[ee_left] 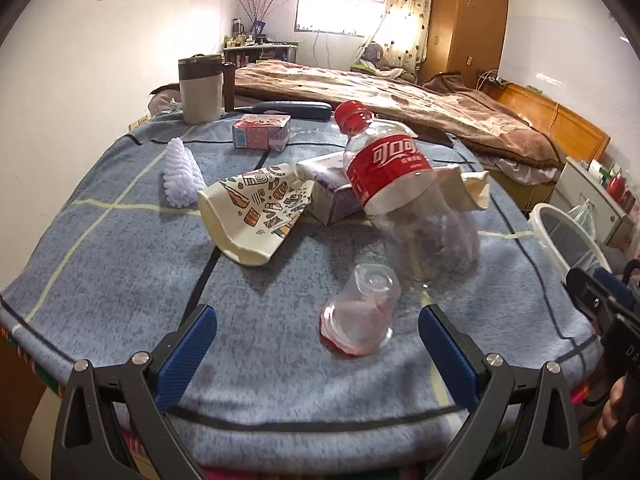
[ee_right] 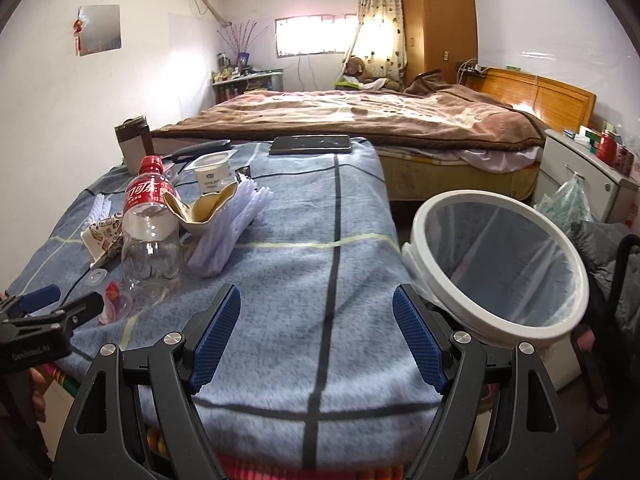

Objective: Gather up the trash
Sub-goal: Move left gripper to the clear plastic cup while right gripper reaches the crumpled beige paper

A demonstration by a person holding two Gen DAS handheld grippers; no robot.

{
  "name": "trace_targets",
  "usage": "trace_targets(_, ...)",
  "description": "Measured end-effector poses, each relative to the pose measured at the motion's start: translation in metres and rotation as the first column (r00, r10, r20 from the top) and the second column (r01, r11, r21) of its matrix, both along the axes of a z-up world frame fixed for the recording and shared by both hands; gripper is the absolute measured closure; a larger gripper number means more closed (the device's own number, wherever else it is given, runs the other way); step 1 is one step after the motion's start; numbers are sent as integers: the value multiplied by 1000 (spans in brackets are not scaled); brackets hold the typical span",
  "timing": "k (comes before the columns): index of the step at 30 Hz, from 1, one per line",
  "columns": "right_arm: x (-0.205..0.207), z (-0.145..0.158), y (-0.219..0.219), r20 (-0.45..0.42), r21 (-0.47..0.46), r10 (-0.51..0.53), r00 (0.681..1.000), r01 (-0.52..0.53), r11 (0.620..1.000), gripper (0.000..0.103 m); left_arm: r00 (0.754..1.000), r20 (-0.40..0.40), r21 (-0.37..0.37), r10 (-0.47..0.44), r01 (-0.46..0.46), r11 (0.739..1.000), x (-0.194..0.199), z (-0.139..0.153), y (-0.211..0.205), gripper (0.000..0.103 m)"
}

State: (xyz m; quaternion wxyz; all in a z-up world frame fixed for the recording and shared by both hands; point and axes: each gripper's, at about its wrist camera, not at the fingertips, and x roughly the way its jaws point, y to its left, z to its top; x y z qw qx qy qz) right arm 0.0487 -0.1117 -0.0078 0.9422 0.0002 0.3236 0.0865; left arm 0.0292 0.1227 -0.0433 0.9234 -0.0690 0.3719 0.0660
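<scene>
We look low and close across the blanket-covered worktop (ee_left: 120, 280) from its near edge toward the bed (ee_right: 360, 120), our left view aimed at the clutter, our right beside it, both sharing the bottle (ee_left: 392, 184).

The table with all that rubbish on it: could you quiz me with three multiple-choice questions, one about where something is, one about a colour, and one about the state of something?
1. Where is the white bin?
A. on the bed
B. beside the table's right edge
C. under the window

2. What colour is the bottle cap?
A. red
B. green
C. white

3. How is the clear plastic cup in front of the left gripper?
A. upright and full
B. stacked in another cup
C. tipped over

Answers:
1 B, the right wrist view shows its rim next to the blue cloth.
2 A, the cap matches the red label.
3 C, it lies on its side, base pointing away.
</scene>
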Motion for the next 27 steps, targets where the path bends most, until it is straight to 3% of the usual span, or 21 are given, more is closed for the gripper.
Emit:
trace_targets(9,29,6,28,-17,50,93,996,-92,995,23,999,-40,-56,-16,14,998,17,-13,10,27)
trace_targets(22,70,5,52,-71,157,115,991,-103,982,24,999,-40,-55,-23,20,998,28,-13,24,52)
trace_targets(27,78,4,62,-76,158,139,987,-126,979,33,999,-37,-54,-28,26,998,30,-14,25,59)
